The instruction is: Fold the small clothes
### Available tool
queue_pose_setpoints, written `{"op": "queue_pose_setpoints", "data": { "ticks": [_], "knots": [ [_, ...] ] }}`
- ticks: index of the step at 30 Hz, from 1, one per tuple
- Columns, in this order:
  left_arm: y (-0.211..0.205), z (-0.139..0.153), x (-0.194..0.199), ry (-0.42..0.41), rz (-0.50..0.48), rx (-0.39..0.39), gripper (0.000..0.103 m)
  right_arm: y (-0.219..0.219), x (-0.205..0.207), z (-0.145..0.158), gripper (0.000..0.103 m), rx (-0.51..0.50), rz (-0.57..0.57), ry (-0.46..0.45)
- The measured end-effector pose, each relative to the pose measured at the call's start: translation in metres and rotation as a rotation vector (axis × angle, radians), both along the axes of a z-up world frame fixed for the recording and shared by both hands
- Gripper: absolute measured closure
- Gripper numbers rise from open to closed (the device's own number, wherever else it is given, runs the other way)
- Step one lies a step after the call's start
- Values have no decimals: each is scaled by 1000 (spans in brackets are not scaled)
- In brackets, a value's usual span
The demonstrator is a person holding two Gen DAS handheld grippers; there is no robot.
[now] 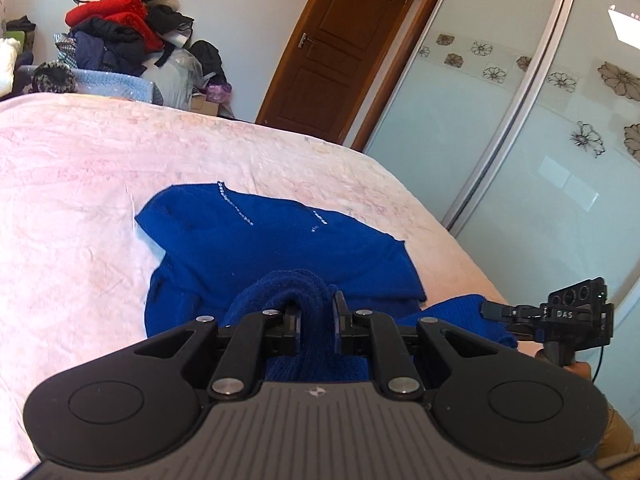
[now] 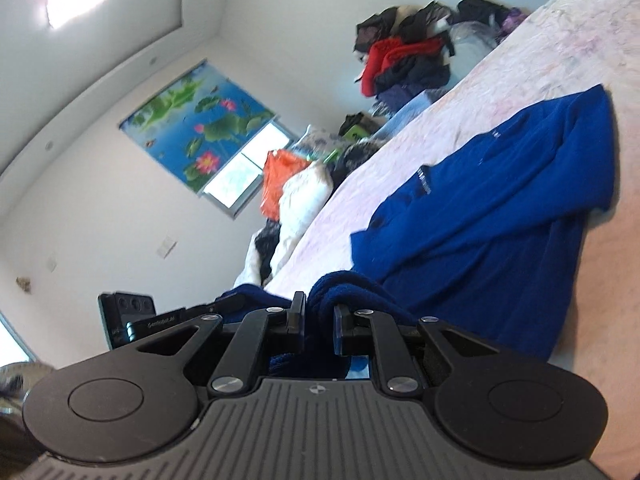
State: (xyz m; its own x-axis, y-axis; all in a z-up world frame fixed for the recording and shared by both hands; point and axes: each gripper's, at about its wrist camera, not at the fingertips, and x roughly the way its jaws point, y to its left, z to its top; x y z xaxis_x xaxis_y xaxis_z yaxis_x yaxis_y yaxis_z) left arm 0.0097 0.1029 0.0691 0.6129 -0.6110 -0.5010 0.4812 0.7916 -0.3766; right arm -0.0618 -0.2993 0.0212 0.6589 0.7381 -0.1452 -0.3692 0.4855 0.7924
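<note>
A small royal-blue knit sweater (image 1: 256, 248) lies on the pink bedspread (image 1: 72, 184), with two short lines of silver stitching near its far edge. My left gripper (image 1: 316, 316) is shut on a bunched fold of the sweater's near hem, lifted off the bed. To its right, the right gripper (image 1: 492, 312) is also at the hem. In the right wrist view the sweater (image 2: 500, 208) stretches away across the bed, and my right gripper (image 2: 318, 316) is shut on another gathered piece of the near edge. The left gripper's body (image 2: 128, 316) shows at the left.
A heap of red, black and dark clothes (image 1: 120, 32) is piled beyond the bed's far side. A brown wooden door (image 1: 344, 48) and frosted sliding wardrobe doors (image 1: 500, 128) stand at the right. More clothes and bags (image 2: 296, 188) lie along the bed under a window.
</note>
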Motion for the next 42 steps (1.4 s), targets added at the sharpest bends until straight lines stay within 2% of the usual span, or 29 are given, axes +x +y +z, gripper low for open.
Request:
{"op": "queue_pose_setpoints", "data": {
  "ticks": [7, 17, 26, 35, 42],
  "knots": [
    [-14, 1, 38, 18, 28, 16, 90, -13, 27, -3, 86, 16, -74, 7],
    [-33, 3, 92, -5, 91, 112, 90, -30, 77, -17, 86, 61, -173, 50],
    [-55, 3, 133, -18, 140, 181, 90, -40, 119, -25, 86, 100, -211, 63],
    [-76, -13, 181, 31, 179, 243, 90, -55, 160, -50, 86, 159, -255, 139],
    [-86, -40, 226, 116, 214, 279, 89, -56, 196, -75, 86, 167, -277, 236]
  ]
}}
